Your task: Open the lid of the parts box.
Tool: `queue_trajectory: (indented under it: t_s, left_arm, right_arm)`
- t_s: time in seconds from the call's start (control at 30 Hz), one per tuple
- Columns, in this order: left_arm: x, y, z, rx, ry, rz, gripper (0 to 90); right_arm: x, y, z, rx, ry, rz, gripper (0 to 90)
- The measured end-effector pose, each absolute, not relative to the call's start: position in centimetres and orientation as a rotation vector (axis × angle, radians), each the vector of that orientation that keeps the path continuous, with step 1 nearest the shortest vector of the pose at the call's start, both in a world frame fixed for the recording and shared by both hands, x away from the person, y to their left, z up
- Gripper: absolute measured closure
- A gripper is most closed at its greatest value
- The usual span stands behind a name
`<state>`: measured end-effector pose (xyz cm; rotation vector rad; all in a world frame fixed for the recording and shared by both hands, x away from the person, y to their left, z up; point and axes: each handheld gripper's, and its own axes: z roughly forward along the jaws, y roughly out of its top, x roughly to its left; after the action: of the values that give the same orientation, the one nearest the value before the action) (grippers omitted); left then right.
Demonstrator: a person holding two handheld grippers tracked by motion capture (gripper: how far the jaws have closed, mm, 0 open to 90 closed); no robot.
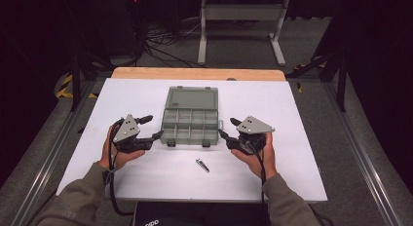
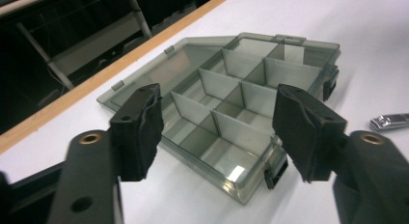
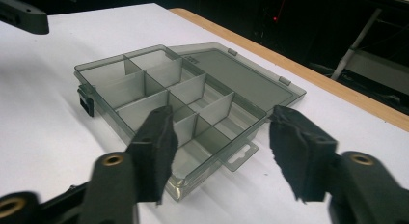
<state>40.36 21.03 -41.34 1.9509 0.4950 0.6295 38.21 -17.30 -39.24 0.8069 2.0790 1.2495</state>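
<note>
A smoky translucent organizer box (image 1: 190, 126) lies open in the middle of the white table, its compartments empty and its lid (image 1: 191, 98) folded flat toward the far side. My left gripper (image 1: 153, 127) hovers just off the box's left side, jaws apart with nothing between them. My right gripper (image 1: 227, 127) mirrors it at the box's right side, also open and empty. In the left gripper view the box (image 2: 226, 103) sits beyond the spread pads (image 2: 140, 130). The right gripper view shows the box (image 3: 169, 93) past its own pads (image 3: 301, 156).
A small metal nail clipper (image 1: 202, 165) lies on the white tabletop (image 1: 292, 162) near the front, between my hands; it is also seen as the clipper (image 2: 390, 121) at the right edge. A wooden strip (image 1: 195, 73) borders the table's far edge. Cables and a metal stand (image 1: 238, 21) sit behind.
</note>
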Motion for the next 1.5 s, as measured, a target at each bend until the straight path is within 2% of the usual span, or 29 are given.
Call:
queue_trajectory:
  t_s: [0.1, 0.27, 0.87, 1.23, 1.5]
  left_arm:
    - [40.2, 21.5, -41.6, 1.953, 0.513, 0.62, 25.5]
    - [39.9, 22.2, -41.5, 1.941, 0.523, 0.603, 17.1]
    - [37.0, 23.0, -43.9, 2.011, 0.488, 0.531, 8.1]
    - [35.5, 23.4, -45.0, 2.032, 0.493, 0.47, 6.7]
    - [34.6, 23.1, -45.3, 2.038, 0.475, 0.449, 6.3]
  right_arm:
    - [38.0, -17.5, -39.4, 0.871, 2.078, 1.288, 26.8]
    - [37.5, -17.0, -40.0, 0.856, 2.101, 1.241, 22.2]
    - [34.9, -15.0, -42.1, 0.775, 2.194, 1.155, 18.7]
    - [33.2, -13.7, -43.6, 0.745, 2.3, 1.163, 21.9]
    - [33.5, -12.5, -44.7, 0.715, 2.386, 1.169, 24.8]
